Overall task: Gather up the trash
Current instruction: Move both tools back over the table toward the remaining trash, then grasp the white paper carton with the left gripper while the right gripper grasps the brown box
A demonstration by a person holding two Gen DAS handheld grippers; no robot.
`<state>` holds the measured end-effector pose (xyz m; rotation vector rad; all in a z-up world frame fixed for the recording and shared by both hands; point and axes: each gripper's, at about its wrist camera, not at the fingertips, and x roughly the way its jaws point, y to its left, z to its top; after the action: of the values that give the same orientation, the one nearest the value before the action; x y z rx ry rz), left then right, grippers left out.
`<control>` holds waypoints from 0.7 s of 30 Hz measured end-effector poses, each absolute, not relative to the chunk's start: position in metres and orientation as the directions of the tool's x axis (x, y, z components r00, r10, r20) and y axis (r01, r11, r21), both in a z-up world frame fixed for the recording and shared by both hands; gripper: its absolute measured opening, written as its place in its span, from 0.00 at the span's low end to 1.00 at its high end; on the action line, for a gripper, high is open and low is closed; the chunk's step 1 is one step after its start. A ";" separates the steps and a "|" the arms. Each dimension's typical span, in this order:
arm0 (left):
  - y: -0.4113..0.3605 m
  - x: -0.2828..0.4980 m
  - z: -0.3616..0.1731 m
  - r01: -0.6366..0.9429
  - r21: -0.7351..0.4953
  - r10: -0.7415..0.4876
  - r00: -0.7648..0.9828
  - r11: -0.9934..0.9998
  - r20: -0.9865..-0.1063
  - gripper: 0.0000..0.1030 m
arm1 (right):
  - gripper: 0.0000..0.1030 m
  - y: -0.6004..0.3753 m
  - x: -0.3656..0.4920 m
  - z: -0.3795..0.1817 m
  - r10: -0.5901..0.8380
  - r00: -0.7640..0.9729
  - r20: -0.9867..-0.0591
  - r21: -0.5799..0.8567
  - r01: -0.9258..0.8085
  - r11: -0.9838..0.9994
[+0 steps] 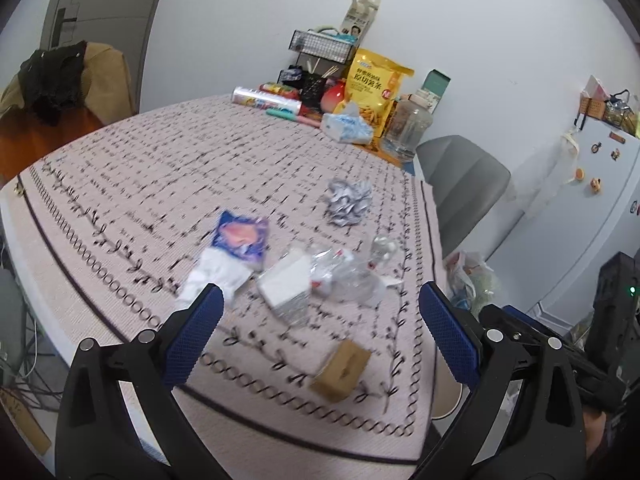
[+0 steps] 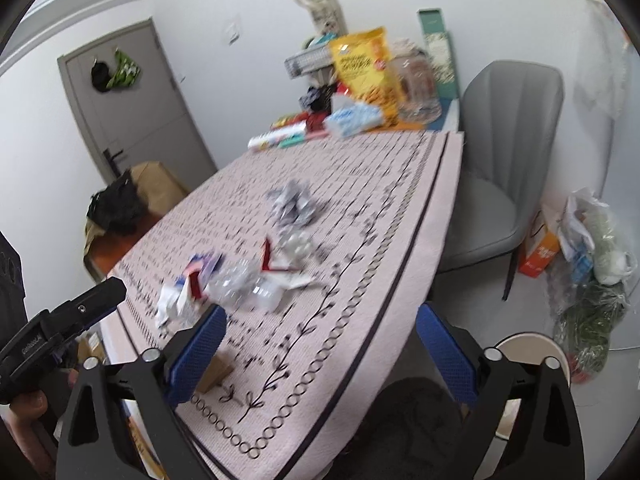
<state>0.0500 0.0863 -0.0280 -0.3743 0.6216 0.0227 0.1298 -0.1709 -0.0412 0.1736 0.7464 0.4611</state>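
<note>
Fingers spread wide and empty on both hand-held grippers, the left gripper (image 1: 320,308) and the right gripper (image 2: 320,320) hover over the near edge of a bench (image 1: 120,184) draped in a patterned cloth, with nothing between the blue pads of either. Closest to the left fingers, just below and ahead of them, sits a small brown cardboard box (image 1: 340,368); in the right wrist view the same box (image 2: 216,372) is half hidden behind the left pad. Straight ahead of both grippers, just beyond the fingertips, lies the main litter: a white paper wrapper (image 1: 216,272) with a blue-and-pink packet (image 1: 242,236) on its far end, a white folded packet (image 1: 288,284), crumpled clear plastic (image 1: 352,276) and a small clear cup-like piece (image 1: 384,248). The pile's long axis runs roughly across the line of the left fingers. Farther ahead, apart from the pile, rests a crumpled silver foil ball (image 1: 348,200). By these views the left gripper looks squarer to the pile, the right coming in from the side. At the bench's far end stand a yellow snack bag (image 1: 372,84), a tissue pack (image 1: 348,126) and a clear jar (image 1: 408,128), probably not trash. On the floor off to the right sits a full plastic bag (image 2: 592,248) beside a grey chair (image 2: 504,160); its contents are too blurred to name.
</note>
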 end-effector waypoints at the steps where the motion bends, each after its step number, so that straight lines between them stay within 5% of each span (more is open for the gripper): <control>1: 0.090 0.048 -0.032 -0.136 -0.339 -0.092 0.810 0.931 -0.579 0.94 | 0.85 -0.166 0.131 -0.044 0.473 0.625 -0.621 0.316 -0.352 0.881; 6: 0.101 0.044 -0.048 -0.156 -0.353 -0.100 0.787 0.923 -0.609 0.82 | 0.74 -0.137 0.128 -0.056 0.525 0.539 -0.659 0.327 -0.423 0.845; 21: 0.142 0.019 -0.069 -0.246 -0.374 -0.058 0.765 0.894 -0.642 0.64 | 0.70 -0.056 0.118 -0.082 0.574 0.388 -0.721 0.309 -0.562 0.767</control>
<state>0.0189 0.1421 -0.0686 -0.4613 0.6990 0.1057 0.1177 -0.0563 -0.0816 0.0144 0.9237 0.7227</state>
